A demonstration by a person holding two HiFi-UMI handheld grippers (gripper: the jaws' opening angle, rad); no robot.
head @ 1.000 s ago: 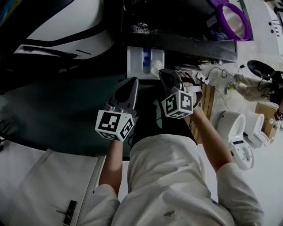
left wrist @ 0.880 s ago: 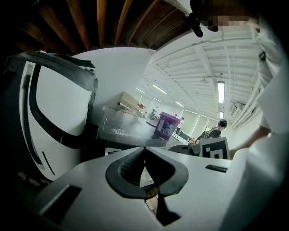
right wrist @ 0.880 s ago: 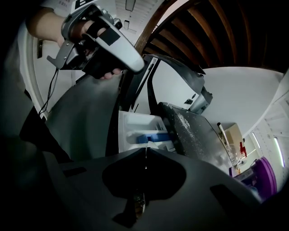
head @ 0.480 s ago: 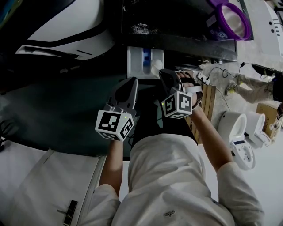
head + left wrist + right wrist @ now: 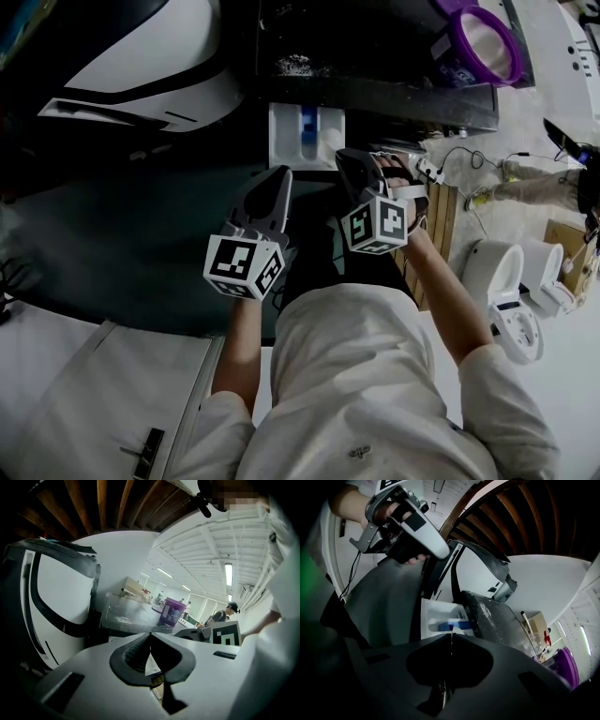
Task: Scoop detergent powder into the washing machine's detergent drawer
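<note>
The white detergent drawer (image 5: 286,139) (image 5: 433,616) stands pulled out from the dark washing machine, with a blue insert (image 5: 308,122) in it. My right gripper (image 5: 349,156) (image 5: 451,635) is shut on a thin handle. The white scoop (image 5: 458,630) (image 5: 330,141) on that handle shows just past the jaw tips, over the drawer's right side. My left gripper (image 5: 279,174) (image 5: 150,633) is shut with nothing in it and hangs just left of and below the drawer. The purple detergent tub (image 5: 487,42) (image 5: 171,611) stands on the machine's top at the far right.
Spilled powder (image 5: 295,64) (image 5: 490,613) lies on the dark machine top behind the drawer. A large white and black curved panel (image 5: 141,56) rises at the left. White toilets (image 5: 506,281), a wooden pallet (image 5: 439,211) and cables sit on the floor at the right.
Both grippers stay almost where they were. The head view has shifted slightly. The scoop by the drawer shows less plainly than before.
</note>
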